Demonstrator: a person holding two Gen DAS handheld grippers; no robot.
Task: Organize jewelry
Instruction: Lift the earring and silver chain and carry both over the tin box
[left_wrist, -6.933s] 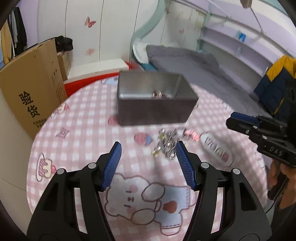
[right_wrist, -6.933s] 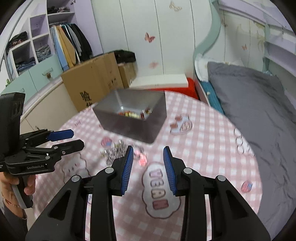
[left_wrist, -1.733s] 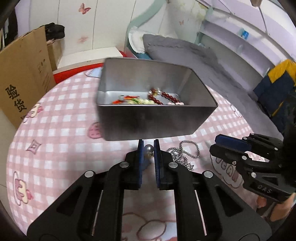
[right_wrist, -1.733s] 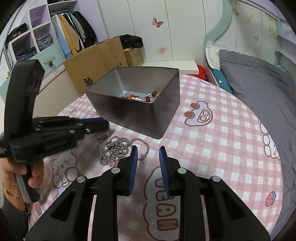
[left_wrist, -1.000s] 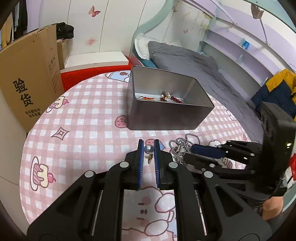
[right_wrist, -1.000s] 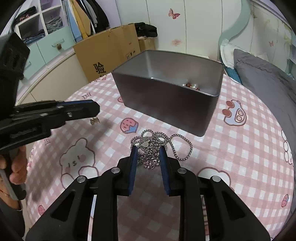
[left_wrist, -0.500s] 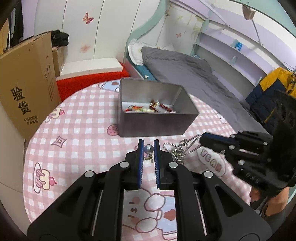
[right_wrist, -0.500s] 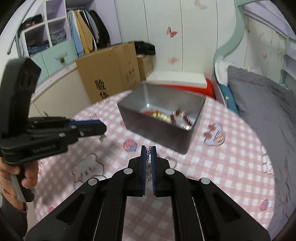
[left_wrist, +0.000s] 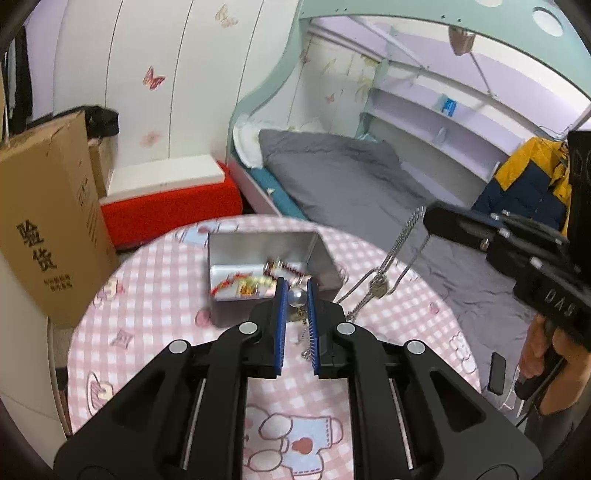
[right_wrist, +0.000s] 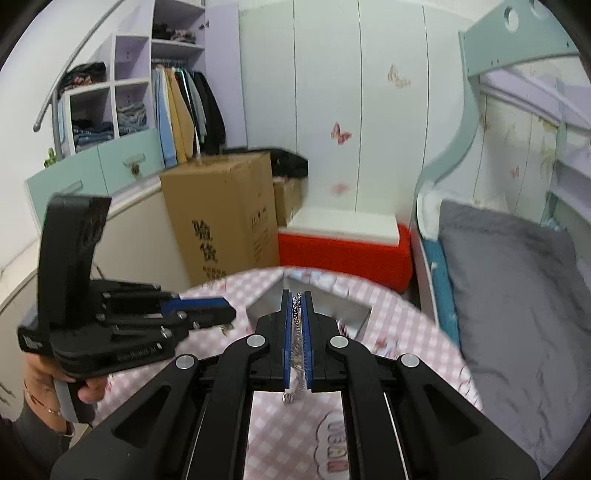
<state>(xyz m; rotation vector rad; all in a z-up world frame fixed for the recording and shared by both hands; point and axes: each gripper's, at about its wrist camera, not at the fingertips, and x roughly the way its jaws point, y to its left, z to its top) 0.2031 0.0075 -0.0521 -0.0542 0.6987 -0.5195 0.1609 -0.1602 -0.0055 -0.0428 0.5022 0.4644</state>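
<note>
My left gripper (left_wrist: 295, 291) is shut on a small silver ball earring (left_wrist: 296, 296), held high above the pink checked table (left_wrist: 155, 306). The metal tin (left_wrist: 221, 317) with red and gold jewelry inside sits below and just beyond it. My right gripper (right_wrist: 298, 295) is shut on a silver ball-chain necklace (right_wrist: 296, 354) that hangs down between its fingers. In the left wrist view the right gripper (left_wrist: 428, 221) is at the right, raised, with the chain (left_wrist: 376, 284) dangling toward the table beside the tin. In the right wrist view the left gripper (right_wrist: 225, 314) is at the left, and the tin (right_wrist: 258, 310) is mostly hidden.
A cardboard box (left_wrist: 48, 236) stands left of the round table. A red bench (left_wrist: 170, 214) and a grey bed (left_wrist: 351, 177) lie beyond it. A dark phone (left_wrist: 496, 373) lies near the table's right edge.
Both grippers have risen well above the table. The right gripper has lifted the chain off the cloth, so it now hangs free. The left still holds the earring.
</note>
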